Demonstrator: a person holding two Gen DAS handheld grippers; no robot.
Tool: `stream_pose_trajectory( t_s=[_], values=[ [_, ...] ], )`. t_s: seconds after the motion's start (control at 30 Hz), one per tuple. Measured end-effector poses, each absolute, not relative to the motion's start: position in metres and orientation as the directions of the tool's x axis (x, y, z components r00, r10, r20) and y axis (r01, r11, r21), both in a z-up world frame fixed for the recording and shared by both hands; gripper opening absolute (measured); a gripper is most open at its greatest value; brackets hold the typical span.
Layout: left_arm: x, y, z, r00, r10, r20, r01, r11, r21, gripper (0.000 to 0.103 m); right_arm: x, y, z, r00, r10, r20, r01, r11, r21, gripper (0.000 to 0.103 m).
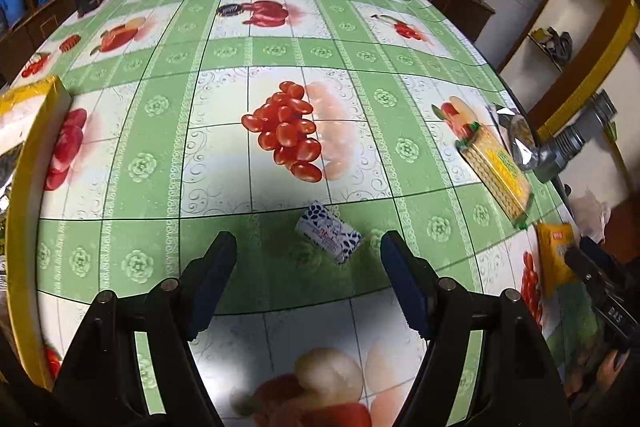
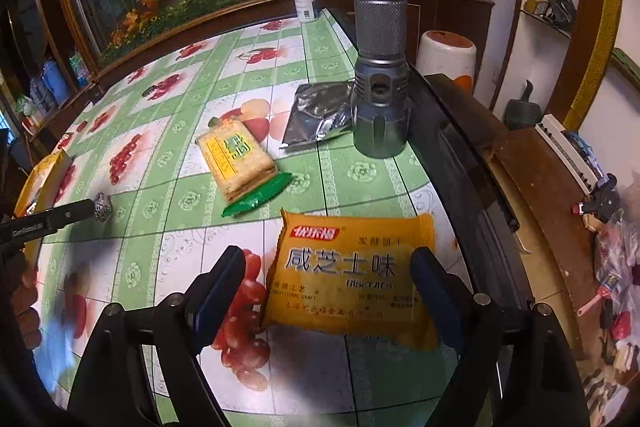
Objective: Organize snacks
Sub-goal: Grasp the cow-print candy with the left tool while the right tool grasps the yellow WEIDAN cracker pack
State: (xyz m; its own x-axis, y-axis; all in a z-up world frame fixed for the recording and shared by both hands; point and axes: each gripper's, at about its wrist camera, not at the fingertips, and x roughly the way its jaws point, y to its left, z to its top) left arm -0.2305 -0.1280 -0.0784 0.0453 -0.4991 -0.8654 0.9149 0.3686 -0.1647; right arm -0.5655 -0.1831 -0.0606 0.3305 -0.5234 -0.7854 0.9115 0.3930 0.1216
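1. The left gripper [image 1: 308, 267] hangs wide apart over the fruit-print tablecloth [image 1: 168, 155].
2. A small blue-and-white packet [image 1: 329, 237] lies between its 2 fingertips, touching neither.
3. A green-ended cracker pack [image 1: 496, 171] lies well right.

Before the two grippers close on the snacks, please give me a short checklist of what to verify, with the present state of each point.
1. Left gripper open: ok.
2. Small white-and-blue wrapped candy between its fingers: cannot tell; it lies just ahead of the tips.
3. Right gripper open: ok.
4. Orange flat biscuit packet between its fingers: ok.
5. Green-ended yellow cracker pack apart from the orange packet: ok.
6. Yellow-rimmed box within view for dropping: ok.
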Motion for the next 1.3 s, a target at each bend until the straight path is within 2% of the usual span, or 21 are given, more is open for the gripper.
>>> stream_pose_trajectory(
  t_s=[0.2, 0.27, 0.43, 0.53, 0.57, 0.6, 0.63, 0.67, 0.7, 0.97, 1.3],
  values=[
    [-0.242, -0.139, -0.089, 0.108, -0.470, -0.876, 0.920, 0.381, -0.091, 0.074, -0.536, -0.193, -0.048, 0.477, -0.482, -0.735, 0.840, 0.496, 0.221, 0.087],
    [-0.246, -0.141, -0.090, 0.128, -0.463, -0.877, 0.926, 0.372, -0.061, 0.074, -0.511, -0.200, -0.050, 0.447, -0.496, -0.745, 0.836, 0.527, 0.151, 0.087],
    [-0.245, -0.141, -0.092, 0.152, -0.471, -0.869, 0.938, 0.346, -0.023, 0.073, -0.464, -0.233, -0.069, 0.395, -0.448, -0.802, 0.814, 0.576, 0.079, 0.087],
    [-0.241, -0.137, -0.091, 0.155, -0.490, -0.858, 0.947, 0.320, -0.012, 0.052, -0.448, -0.245, -0.087, 0.353, -0.416, -0.838, 0.803, 0.595, 0.043, 0.084],
    [-0.238, -0.135, -0.090, 0.147, -0.499, -0.854, 0.950, 0.311, -0.018, 0.036, -0.445, -0.243, -0.090, 0.345, -0.418, -0.840, 0.797, 0.603, 0.027, 0.082],
    [-0.236, -0.134, -0.089, 0.134, -0.505, -0.852, 0.953, 0.302, -0.029, 0.032, -0.444, -0.240, -0.089, 0.346, -0.427, -0.835, 0.789, 0.614, 0.012, 0.075],
    [-0.233, -0.132, -0.088, 0.109, -0.513, -0.851, 0.955, 0.292, -0.053, 0.032, -0.444, -0.236, -0.088, 0.356, -0.423, -0.833, 0.783, 0.622, 0.019, 0.069],
    [-0.230, -0.130, -0.088, 0.090, -0.519, -0.850, 0.957, 0.283, -0.071, 0.032, -0.444, -0.233, -0.086, 0.364, -0.420, -0.832, 0.780, 0.625, 0.026, 0.052],
    [-0.229, -0.129, -0.088, 0.083, -0.521, -0.850, 0.957, 0.278, -0.077, 0.032, -0.445, -0.231, -0.084, 0.369, -0.417, -0.830, 0.779, 0.626, 0.032, 0.048],
    [-0.230, -0.114, -0.085, 0.032, -0.540, -0.841, 0.960, 0.251, -0.125, 0.032, -0.448, -0.208, -0.078, 0.424, -0.404, -0.811, 0.773, 0.628, 0.091, 0.048],
    [-0.227, -0.077, -0.062, 0.127, -0.573, -0.810, 0.950, 0.305, -0.067, 0.032, -0.453, -0.181, -0.064, 0.572, -0.329, -0.751, 0.729, 0.624, 0.282, 0.048]
  ],
)
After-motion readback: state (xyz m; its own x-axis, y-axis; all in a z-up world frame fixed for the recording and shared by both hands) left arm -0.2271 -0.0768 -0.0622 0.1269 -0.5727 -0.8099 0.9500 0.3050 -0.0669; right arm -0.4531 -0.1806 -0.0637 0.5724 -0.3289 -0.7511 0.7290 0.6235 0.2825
